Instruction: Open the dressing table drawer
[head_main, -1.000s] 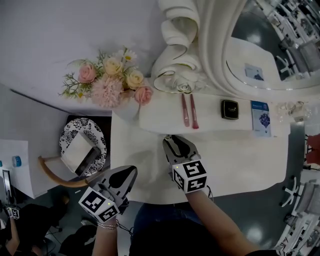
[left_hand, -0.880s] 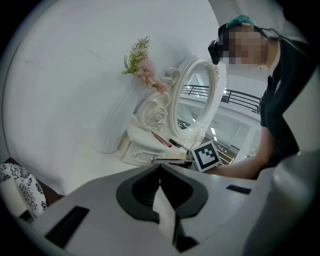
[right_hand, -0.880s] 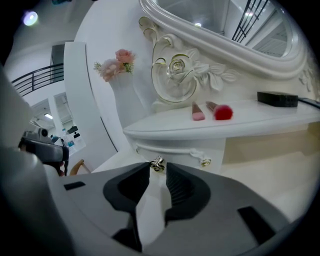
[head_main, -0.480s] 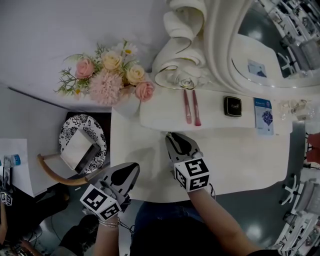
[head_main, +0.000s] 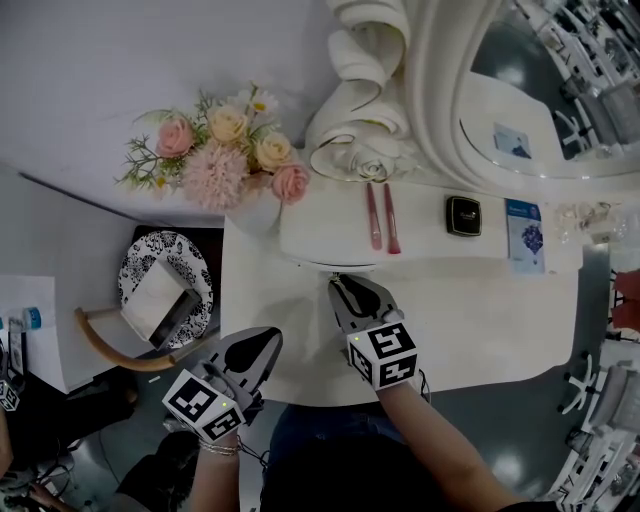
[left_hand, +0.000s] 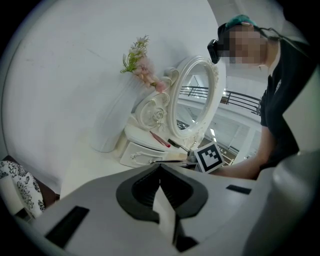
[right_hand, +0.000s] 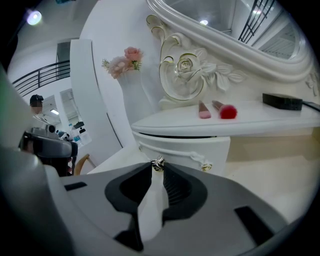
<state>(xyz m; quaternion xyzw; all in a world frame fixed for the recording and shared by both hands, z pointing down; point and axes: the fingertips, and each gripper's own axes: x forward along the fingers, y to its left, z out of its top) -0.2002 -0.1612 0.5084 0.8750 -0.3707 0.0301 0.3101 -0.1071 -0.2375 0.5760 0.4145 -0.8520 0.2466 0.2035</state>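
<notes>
At the far left, a vase of pink and cream flowers (head_main: 225, 150) stands by the far-left corner of the bench (head_main: 480, 320), clear of my work. My left hand-held gripper (head_main: 262, 347) hangs at the bench's near-left edge. Its jaws are pressed together on nothing, and it is well apart from the drawer.

To its right, my right hand-held gripper (head_main: 343, 283) reaches toward the far side and meets the drawer (right_hand: 185, 146). The drawer sits under the raised shelf (head_main: 430, 238) at the foot of the mirror. The right jaws are pinched on the small metal drawer knob (right_hand: 158, 163), which shows between their tips in the right gripper view. So the right hand is on the job, and the left is too far off to help.

The drawer front runs left to right across my reach, and its knob juts toward me. I judge the drawer slides to the near side, straight back along the line the right hand-held gripper points. It looks closed or barely out. The pull should come toward me without twisting, or the little knob could slip from the tips.
</notes>
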